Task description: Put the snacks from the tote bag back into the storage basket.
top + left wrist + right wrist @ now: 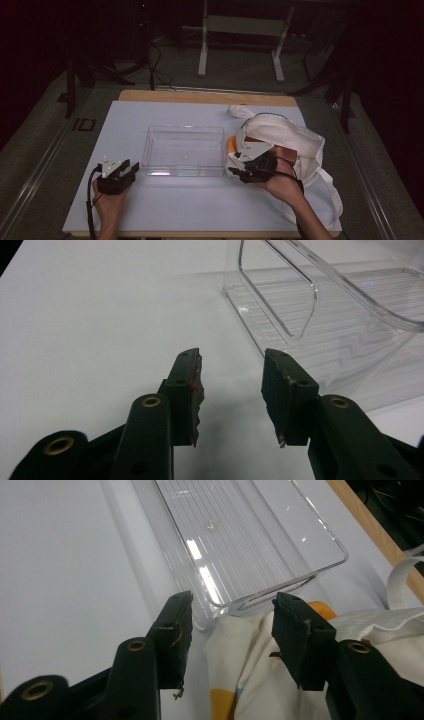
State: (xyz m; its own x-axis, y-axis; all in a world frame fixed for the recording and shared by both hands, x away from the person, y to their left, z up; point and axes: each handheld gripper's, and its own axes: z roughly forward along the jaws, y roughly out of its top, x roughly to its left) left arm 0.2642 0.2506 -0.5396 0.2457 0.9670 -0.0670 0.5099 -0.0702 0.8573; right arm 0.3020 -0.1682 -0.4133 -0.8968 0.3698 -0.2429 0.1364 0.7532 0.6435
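Observation:
A clear plastic tray (150, 150) stands empty in the middle of the white mat (125, 120). A white cloth bag (295, 135) lies just right of it, with something orange (232, 145) showing at its mouth. My right gripper (234, 165) hovers over the bag's near left edge, pointing at the tray. In the right gripper view its jaws (232, 602) stand open above the bag cloth (240, 655), beside the orange thing (320, 611) and the tray's corner (280, 582). My left gripper (129, 166) rests left of the tray, open and empty (232, 357), with the tray wall (320, 270) ahead.
The mat covers a wooden table (200, 96) whose far edge shows behind the tray. A bag strap (235, 111) lies toward the far edge. Beyond the table are a white frame's legs (202, 55) and cables on the floor. A cable (90, 200) trails from the left gripper.

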